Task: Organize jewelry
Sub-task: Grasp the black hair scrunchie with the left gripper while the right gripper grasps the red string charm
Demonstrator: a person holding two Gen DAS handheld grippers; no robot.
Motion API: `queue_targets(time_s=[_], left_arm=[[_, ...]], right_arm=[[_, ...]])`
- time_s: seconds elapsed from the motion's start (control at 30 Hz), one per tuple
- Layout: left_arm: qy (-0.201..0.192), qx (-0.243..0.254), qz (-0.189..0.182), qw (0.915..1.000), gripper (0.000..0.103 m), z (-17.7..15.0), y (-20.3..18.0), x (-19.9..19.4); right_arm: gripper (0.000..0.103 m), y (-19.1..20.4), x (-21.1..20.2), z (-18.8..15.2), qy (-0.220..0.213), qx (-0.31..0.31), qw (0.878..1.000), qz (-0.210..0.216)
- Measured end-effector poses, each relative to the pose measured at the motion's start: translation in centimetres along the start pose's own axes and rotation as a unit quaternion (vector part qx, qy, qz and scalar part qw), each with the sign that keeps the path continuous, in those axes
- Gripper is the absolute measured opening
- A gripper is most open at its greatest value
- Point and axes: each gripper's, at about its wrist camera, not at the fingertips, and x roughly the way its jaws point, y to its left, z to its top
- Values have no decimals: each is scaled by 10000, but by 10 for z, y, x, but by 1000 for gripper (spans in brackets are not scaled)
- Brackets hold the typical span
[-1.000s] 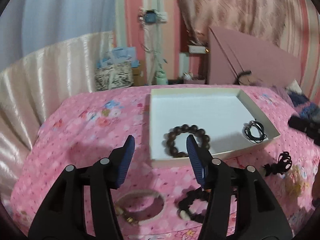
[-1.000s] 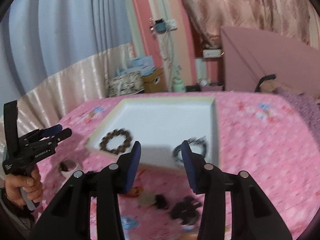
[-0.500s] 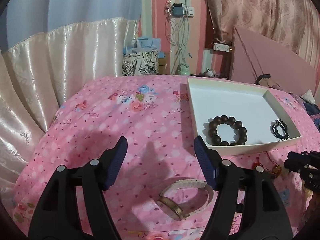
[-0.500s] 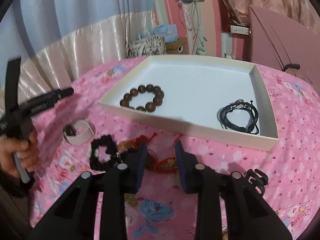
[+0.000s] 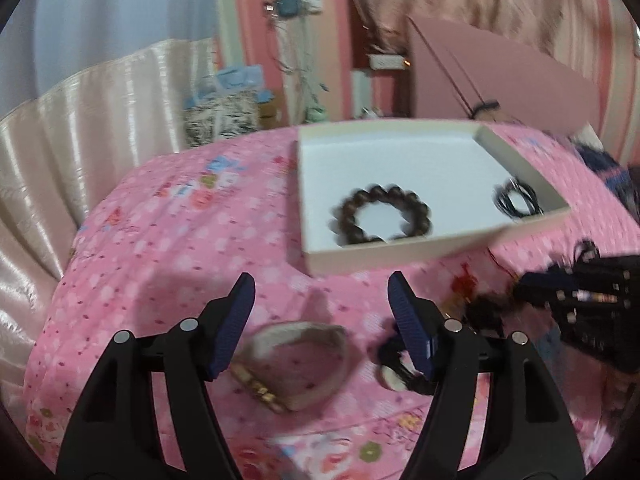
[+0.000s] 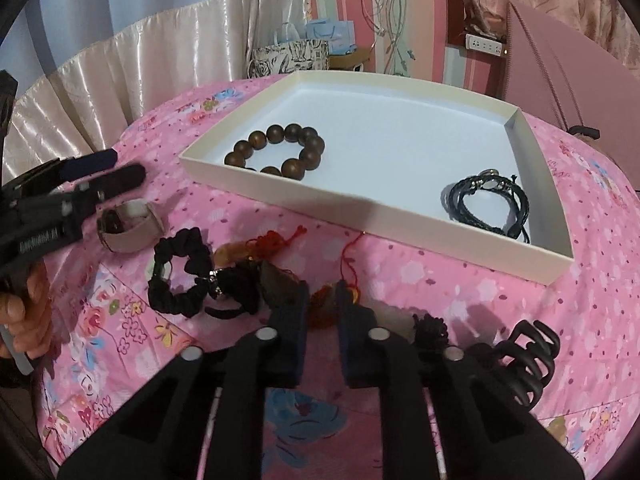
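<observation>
A white tray (image 6: 280, 196) on the pink floral cloth holds a brown bead bracelet (image 6: 280, 152) and a black cord bracelet (image 6: 490, 204). Both also show in the left wrist view, the beads (image 5: 382, 216) and the cord (image 5: 516, 200) inside the tray (image 5: 400, 258). My left gripper (image 5: 320, 312) is open above a beige-strap watch (image 5: 296, 360). My right gripper (image 6: 322, 300) has its jaws narrowed around a red-cord amber charm (image 6: 326, 304). A black scrunchie bracelet (image 6: 180, 276) and a black hair claw (image 6: 528, 356) lie on the cloth.
A pink board (image 6: 560, 76) leans at the back right. Gift bags (image 6: 296, 52) and a satin curtain (image 6: 120, 80) stand behind the table. A black beaded bracelet (image 5: 400, 372) lies right of the watch. The table edge curves close on the left.
My left gripper swung right, over the watch and nearer the tray. My right gripper dropped lower and its jaws narrowed around the red-cord charm.
</observation>
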Motion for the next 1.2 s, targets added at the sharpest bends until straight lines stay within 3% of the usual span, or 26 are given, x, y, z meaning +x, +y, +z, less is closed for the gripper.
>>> queue_targets(time_s=[0.5,0.7,0.93,1.2], left_arm=[[670,590,-296,9956,68,-18,-32,30],[615,886,-118,9941,69,-23,-43,35],[162,897,-187,9957,64,-15,-43,22],[486,916,-477,9935,54,-23,-48,37]], right_arm=[[4,-26,-30,10,-566,481,9972,92],[4,-27,-33,11,-602,490,9969,139],[4,-27,-35,11,-639,501,9965,172],[4,-25,-34,11,-582,496,9968,254]])
